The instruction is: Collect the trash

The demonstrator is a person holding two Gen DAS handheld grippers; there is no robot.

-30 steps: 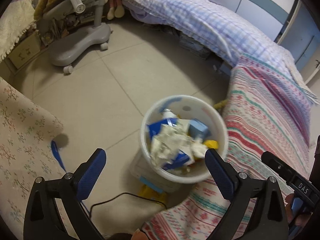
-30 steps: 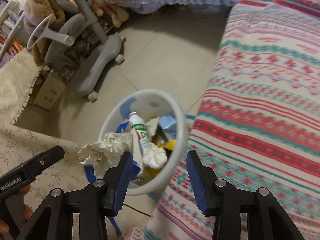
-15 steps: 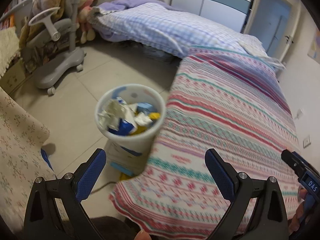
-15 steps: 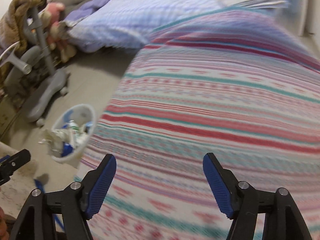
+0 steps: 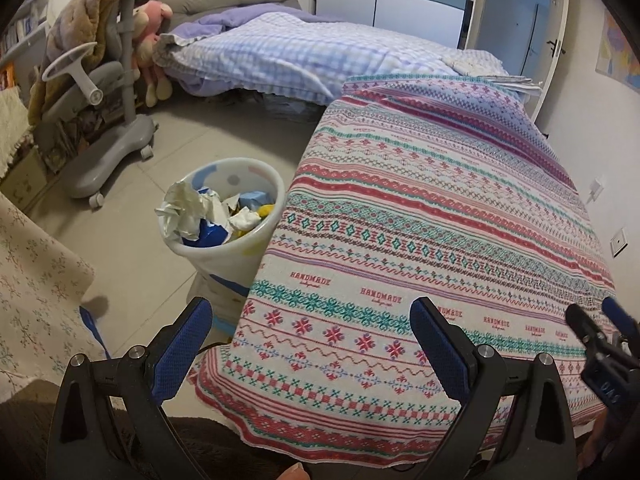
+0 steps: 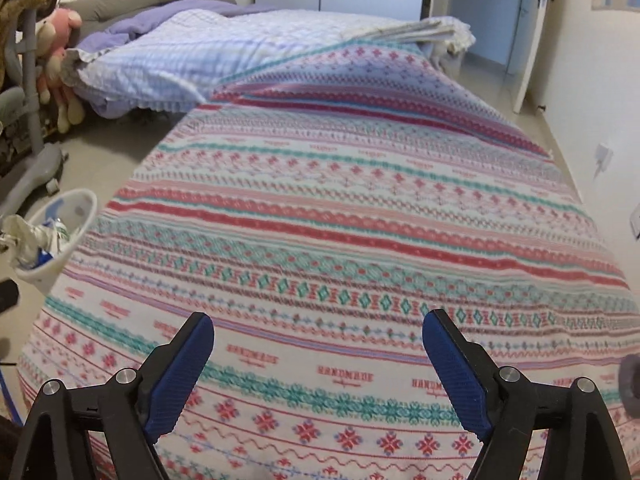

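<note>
A white waste bin stands on the floor against the left edge of the patterned bed, heaped with crumpled white paper and blue and yellow scraps. In the right wrist view the bin sits at the far left. My left gripper hangs open over the bed's near corner, to the right of the bin, with nothing between its fingers. My right gripper is over the bedspread, its jaws still opening and empty. Its dark body shows at the right edge of the left wrist view.
A striped patterned bedspread fills the right and middle. Behind it lies a blue checked duvet. A grey wheeled chair with a brown blanket stands at left, plush toys beside it. A floral cloth is at near left.
Both grippers have swung away from above the bin to the right, over the bed. The right jaws have widened. The crumpled paper that was beside the right fingers now lies in the bin.
</note>
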